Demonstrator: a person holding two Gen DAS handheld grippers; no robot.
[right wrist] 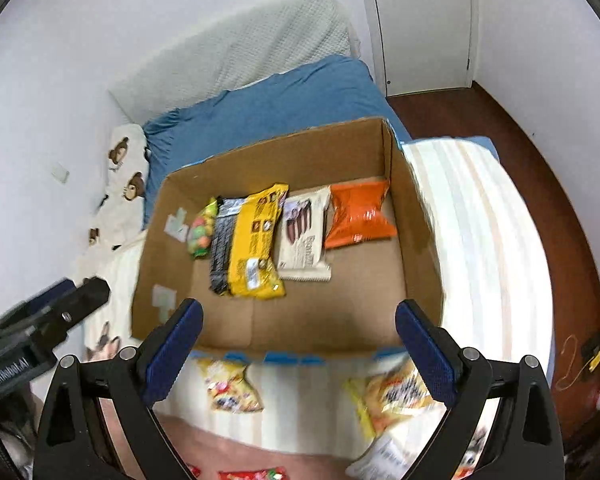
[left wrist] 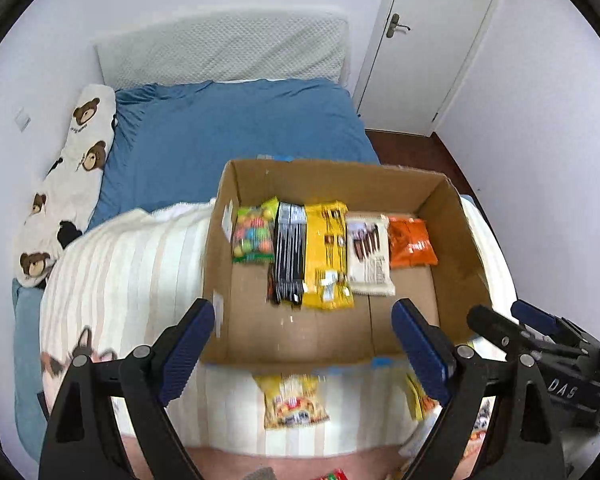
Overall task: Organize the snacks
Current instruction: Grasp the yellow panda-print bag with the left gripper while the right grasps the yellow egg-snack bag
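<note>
Both claws are hanging above the bed with nothing between their pads: the left claw [left wrist: 302,344] and the right claw [right wrist: 298,340] are each standing wide open. A cardboard box [left wrist: 452,216] is sitting on a striped blanket [left wrist: 132,264], holding five snack packs in a row at its 12 o'clock side, from a candy bag [left wrist: 252,236] to an orange bag [right wrist: 358,216]. A yellow snack bag [left wrist: 294,400] is lying outside the box at 6 o'clock.

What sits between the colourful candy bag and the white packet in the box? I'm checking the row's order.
Two packets: a black packet next to the candy bag, then a yellow packet beside the white packet. The left wrist view shows it best.
</note>
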